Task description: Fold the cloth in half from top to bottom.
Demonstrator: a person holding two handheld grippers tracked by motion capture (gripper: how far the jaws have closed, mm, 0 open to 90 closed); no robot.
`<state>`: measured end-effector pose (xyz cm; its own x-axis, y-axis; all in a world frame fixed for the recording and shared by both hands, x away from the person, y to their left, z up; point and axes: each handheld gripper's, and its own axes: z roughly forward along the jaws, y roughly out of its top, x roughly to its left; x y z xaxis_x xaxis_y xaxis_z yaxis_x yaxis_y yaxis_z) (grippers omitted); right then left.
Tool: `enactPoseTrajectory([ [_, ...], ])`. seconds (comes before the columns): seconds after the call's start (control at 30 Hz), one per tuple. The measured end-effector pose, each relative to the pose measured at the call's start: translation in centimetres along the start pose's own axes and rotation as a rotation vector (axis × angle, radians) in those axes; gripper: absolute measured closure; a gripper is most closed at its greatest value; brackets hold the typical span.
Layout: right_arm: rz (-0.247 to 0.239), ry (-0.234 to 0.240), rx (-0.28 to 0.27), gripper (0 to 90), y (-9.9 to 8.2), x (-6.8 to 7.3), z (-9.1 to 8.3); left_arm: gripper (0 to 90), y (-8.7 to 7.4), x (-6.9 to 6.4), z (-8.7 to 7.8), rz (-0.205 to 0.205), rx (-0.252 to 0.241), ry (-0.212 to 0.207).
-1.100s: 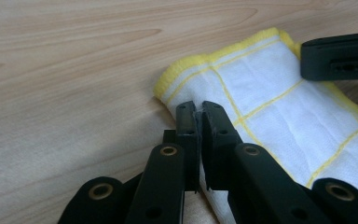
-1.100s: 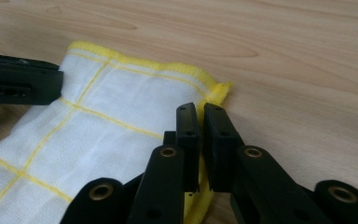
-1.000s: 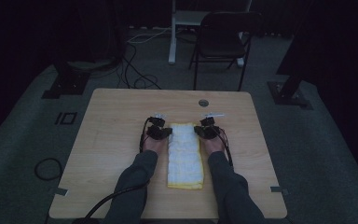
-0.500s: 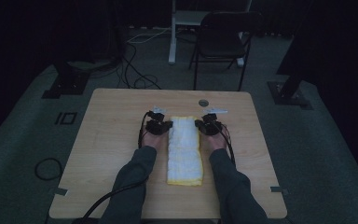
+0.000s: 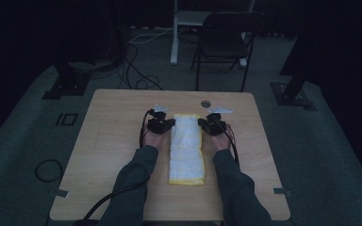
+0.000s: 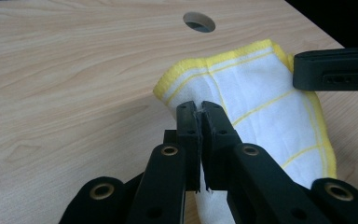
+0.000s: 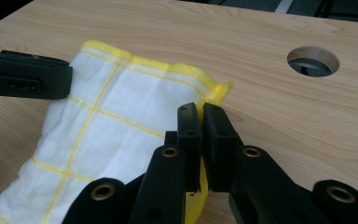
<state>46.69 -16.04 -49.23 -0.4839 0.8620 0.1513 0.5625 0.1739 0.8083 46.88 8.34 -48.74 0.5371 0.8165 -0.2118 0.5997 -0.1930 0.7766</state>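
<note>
A white towel (image 5: 186, 150) with yellow edging and grid lines lies folded into a long strip down the middle of the wooden table (image 5: 113, 141). My left gripper (image 5: 169, 123) is shut on the far left corner of the strip, and my right gripper (image 5: 201, 123) is shut on the far right corner. In the left gripper view the jaws (image 6: 200, 106) pinch the towel (image 6: 261, 93) at its edge, with fabric showing between the pads. In the right gripper view the jaws (image 7: 200, 108) clamp the yellow hem of the towel (image 7: 121, 107). The far end is raised slightly off the table.
A round cable hole (image 5: 205, 103) sits in the tabletop just beyond the towel, also seen as a hole (image 7: 313, 61) close to the right jaws. A black folding chair (image 5: 226, 33) and floor cables (image 5: 141, 80) lie past the table's far edge.
Both grippers have risen a little, still shut on the towel's far corners, and the far end of the strip has come up with them.
</note>
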Motion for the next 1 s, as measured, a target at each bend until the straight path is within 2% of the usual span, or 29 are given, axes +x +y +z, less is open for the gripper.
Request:
enactPoseTrajectory([
  [0.33, -0.008, 0.003, -0.018, 87.1, 0.2, 0.1, -0.7, 87.4, 0.6, -0.8, -0.6, 0.02, -0.028, -0.014],
  [0.47, -0.006, 0.022, -0.028, 87.1, 0.2, 0.3, -1.1, 87.3, 0.6, -1.1, -0.9, 0.022, -0.035, -0.018],
  [1.0, -0.004, 0.041, -0.077, 87.3, -0.1, 0.4, -2.9, 87.4, 0.5, -2.0, -2.7, 0.045, -0.085, -0.052],
])
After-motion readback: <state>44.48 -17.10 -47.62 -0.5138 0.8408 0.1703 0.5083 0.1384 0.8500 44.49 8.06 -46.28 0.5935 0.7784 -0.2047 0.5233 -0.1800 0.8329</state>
